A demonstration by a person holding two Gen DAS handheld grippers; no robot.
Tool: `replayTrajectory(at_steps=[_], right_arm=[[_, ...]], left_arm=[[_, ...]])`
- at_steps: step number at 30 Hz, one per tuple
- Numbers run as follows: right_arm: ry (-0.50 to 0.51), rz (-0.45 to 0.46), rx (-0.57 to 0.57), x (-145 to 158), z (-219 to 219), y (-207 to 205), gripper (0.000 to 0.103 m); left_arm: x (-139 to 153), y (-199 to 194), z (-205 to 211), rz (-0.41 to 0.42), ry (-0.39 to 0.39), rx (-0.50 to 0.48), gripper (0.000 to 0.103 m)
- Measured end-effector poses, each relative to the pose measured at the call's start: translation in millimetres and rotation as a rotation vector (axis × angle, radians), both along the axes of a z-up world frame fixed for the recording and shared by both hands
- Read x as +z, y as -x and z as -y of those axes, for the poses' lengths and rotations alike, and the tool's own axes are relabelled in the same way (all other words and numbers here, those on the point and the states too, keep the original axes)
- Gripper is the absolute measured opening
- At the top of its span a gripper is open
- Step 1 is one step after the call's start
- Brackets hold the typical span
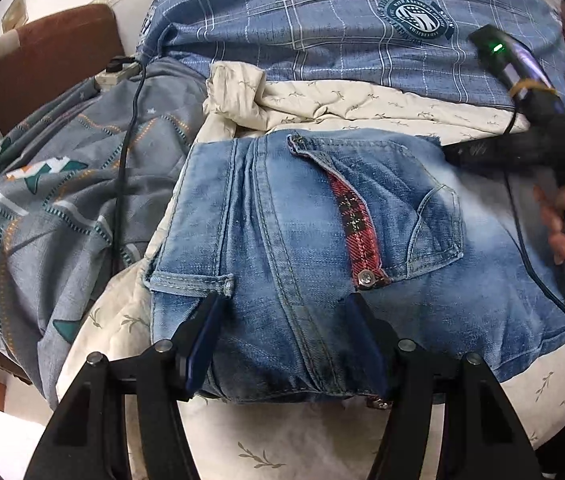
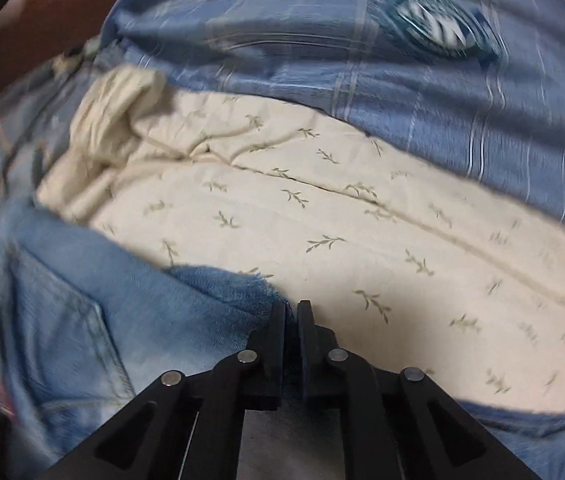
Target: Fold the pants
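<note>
Jeans [image 1: 314, 248] of faded, soft blue denim lie folded into a thick rectangular bundle on the cream leaf-print sheet [image 1: 362, 104], long axis running across the left tongs [image 1: 286, 336], whose fingers stand wide apart astride the near folded edge. A red plaid pocket trim [image 1: 356, 224] runs away from them. The right tongs [image 2: 291, 320] are nearly closed, pinching a frayed denim edge; that view is motion-blurred. Beyond lies a blue checked pillow [image 1: 322, 24]
</note>
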State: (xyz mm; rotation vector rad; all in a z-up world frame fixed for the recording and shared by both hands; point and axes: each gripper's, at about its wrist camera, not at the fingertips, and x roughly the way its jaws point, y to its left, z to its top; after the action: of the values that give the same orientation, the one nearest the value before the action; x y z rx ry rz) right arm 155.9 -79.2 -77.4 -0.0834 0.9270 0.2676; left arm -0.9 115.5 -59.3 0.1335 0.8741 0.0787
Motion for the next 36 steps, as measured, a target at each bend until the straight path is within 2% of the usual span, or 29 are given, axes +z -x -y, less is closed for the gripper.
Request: replayTrajectory(at_steps=[2,3,5,7,10,12,16,19,22,24,26,27,31,36], right_arm=[[-0.18,-0.084,-0.029,8,24,-3,0.008],[-0.248,-0.098,-0.05,12,33,-1,0.008],[-0.387,-0.09,-0.111,28,64,10,0.008],[-0.458,-0.056,-0.136,42,88,26,0.008],[-0.401,0.009,-0.173,66,120,54,0.008],[-0.356,0.009,-0.198,70,139,70,0.008],[-0.319,-0.018,-0.282,59,176,103,0.008],[-0.345,-0.043,-0.325,39,192,117,0.008],[-0.371,-0.08,-0.347,25,204,116,0.008],[-0.334,-0.102,-0.345,17,201,112,0.008],[-0.31,-0.13,-0.352,2,202,105,0.007],[-0.33,-0.104,-0.351,1,205,105,0.007],[-0.369,-0.075,-0.368,-3,211,96,0.006],[-0.35,-0.026,-0.354,-4,209,88,0.006]], left_arm=[[0,0,-2,-0.001,0.015,0.003,0.065],[1,1,-2,0.003,0.019,0.004,0.065],[4,3,-3,0.019,0.032,0.008,0.065],[8,4,-5,0.037,0.051,0.012,0.065],[20,11,-4,0.111,0.078,0.003,0.065],[23,14,3,0.129,0.09,-0.033,0.065],[16,14,26,0.105,0.045,-0.094,0.065],[12,13,39,0.091,0.013,-0.106,0.065],[12,11,48,0.086,0.008,-0.097,0.065],[12,9,51,0.093,0.012,-0.101,0.066],[12,7,58,0.091,0.021,-0.11,0.074],[11,5,61,0.084,0.027,-0.112,0.078],[-1,-4,70,0.009,0.046,-0.094,0.082],[-9,-14,71,-0.021,0.073,-0.043,0.093]])
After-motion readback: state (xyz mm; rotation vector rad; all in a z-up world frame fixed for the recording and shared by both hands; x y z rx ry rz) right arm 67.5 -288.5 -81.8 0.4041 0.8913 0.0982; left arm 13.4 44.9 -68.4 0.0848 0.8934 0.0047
